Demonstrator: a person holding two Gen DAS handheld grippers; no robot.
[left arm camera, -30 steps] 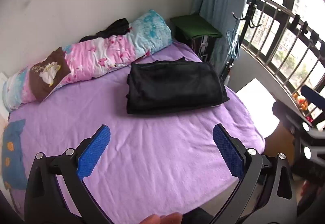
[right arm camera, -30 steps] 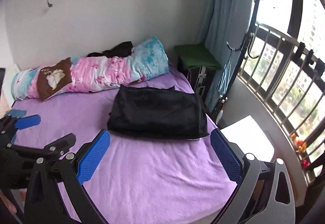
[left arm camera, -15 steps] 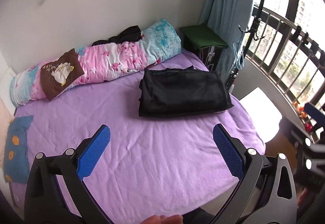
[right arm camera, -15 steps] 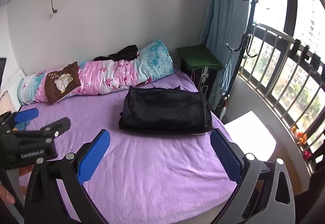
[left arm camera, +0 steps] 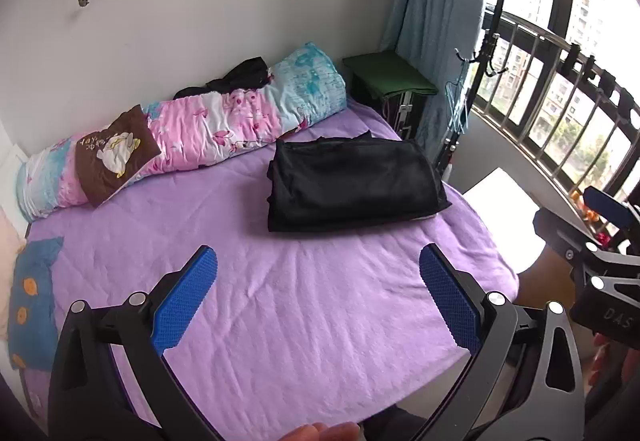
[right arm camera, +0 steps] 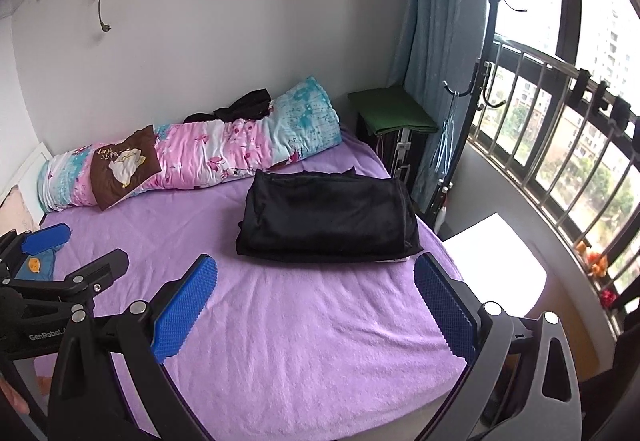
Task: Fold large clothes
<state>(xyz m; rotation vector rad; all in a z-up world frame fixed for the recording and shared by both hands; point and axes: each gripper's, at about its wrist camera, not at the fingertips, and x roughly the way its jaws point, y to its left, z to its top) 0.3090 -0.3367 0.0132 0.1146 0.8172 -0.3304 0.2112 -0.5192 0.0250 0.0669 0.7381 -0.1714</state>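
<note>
The black garment lies folded on the purple bed, long axis across my view, ahead and slightly right; I judge my right gripper nearer. My left gripper hangs back; both jaws gape wide, holding nothing.

"GenRobot" is printed in white on the left gripper; "DAS" shows on the right gripper; the brown cushion reads "Yay…", the rest illegible.

lighting: soft daylight from the window at right, panes blown out white. bed evenly lit, shadows faint. black garment loses fold detail. focus sharp centrally; strong fisheye curvature, dark vignette in corners.
</note>
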